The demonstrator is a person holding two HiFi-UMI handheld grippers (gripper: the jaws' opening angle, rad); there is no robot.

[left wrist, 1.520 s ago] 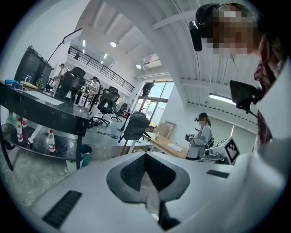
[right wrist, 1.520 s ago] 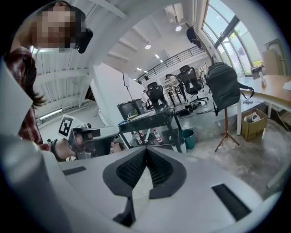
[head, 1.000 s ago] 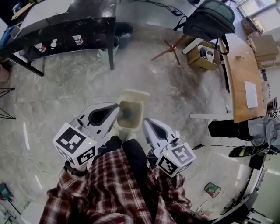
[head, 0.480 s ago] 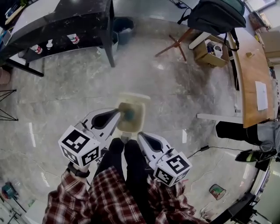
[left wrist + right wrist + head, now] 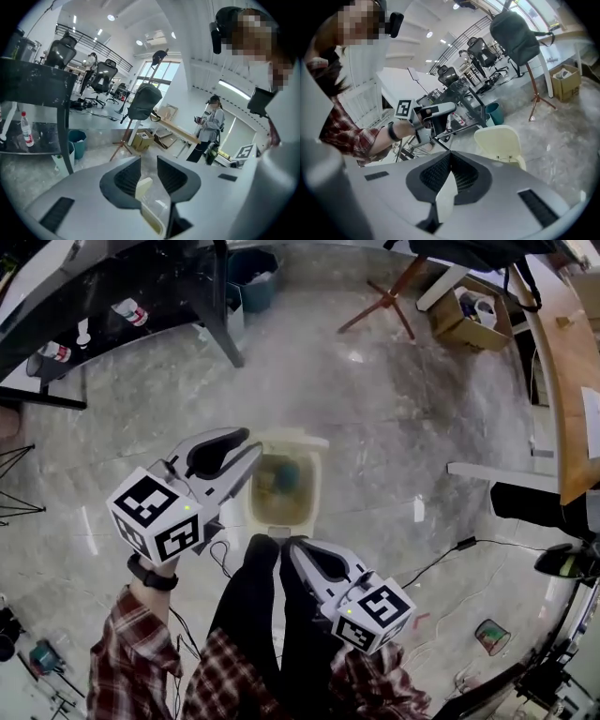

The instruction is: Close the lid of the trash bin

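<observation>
- The person's dark trouser legs and plaid sleeves fill the near edge of the head view.
- The right tongs sit just above the legs, tips pointing at the near end of the trash bin. In the right gripper view the jaws meet at the tips, and a cream patch shows through the slit behind them.
- The cream trash bin stands on the marble floor just beyond the feet. It is open, and something blue lies inside.
- The lid stands raised at the bin's far edge; the right gripper view shows it upright, with its inner face towards the camera.
- The left tongs hang over the bin's left rim, reaching towards the lid. The jaws are a narrow gap apart, and the left gripper view shows the lid's edge and the bin's rim through that gap. I cannot tell whether they touch.
- Far left is a black bench, with a teal bucket beside its leg.
- Far right are a cardboard box and a wooden bench.
</observation>
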